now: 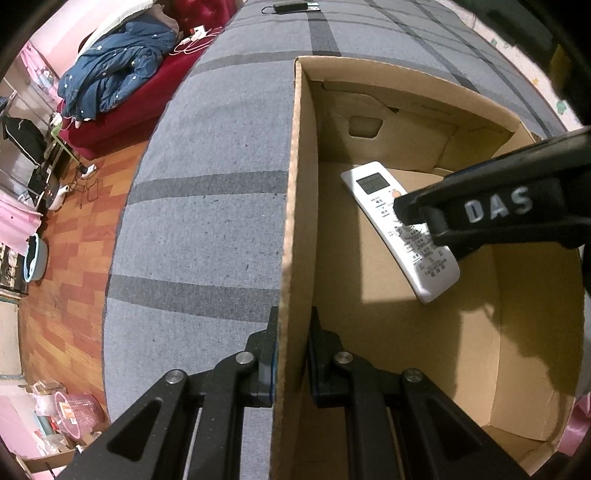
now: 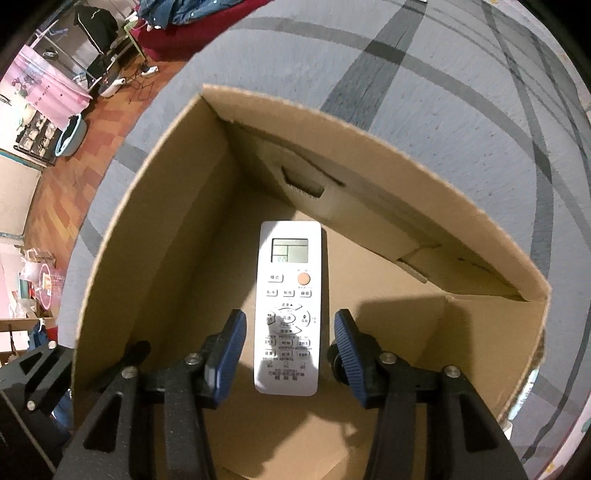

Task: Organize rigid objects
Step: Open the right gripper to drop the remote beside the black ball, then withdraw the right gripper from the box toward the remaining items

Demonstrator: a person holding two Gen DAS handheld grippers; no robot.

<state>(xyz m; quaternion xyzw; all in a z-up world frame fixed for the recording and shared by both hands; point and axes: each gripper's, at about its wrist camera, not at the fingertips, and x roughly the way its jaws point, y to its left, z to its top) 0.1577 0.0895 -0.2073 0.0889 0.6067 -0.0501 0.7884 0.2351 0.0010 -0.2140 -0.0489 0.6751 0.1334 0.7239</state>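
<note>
An open cardboard box [image 1: 295, 221] stands on a grey striped rug. My left gripper [image 1: 293, 321] is shut on the box's left wall, one finger outside and one inside. A white remote control [image 2: 288, 295] with a small screen and an orange button lies flat, face up, on the box floor. My right gripper [image 2: 290, 317] points down into the box and is open, its blue pads [image 2: 232, 350] on either side of the remote's lower half and clear of it. In the left wrist view the right gripper [image 1: 417, 221] hangs over the remote [image 1: 373, 184] and hides its middle.
The rug [image 1: 203, 221] surrounds the box, with wood floor [image 1: 66, 258] beyond its left edge. A red sofa with a blue jacket [image 1: 110, 74] stands at the far left. A pink basket [image 1: 79, 410] sits near the lower left. A black device [image 1: 290, 6] lies on the rug's far end.
</note>
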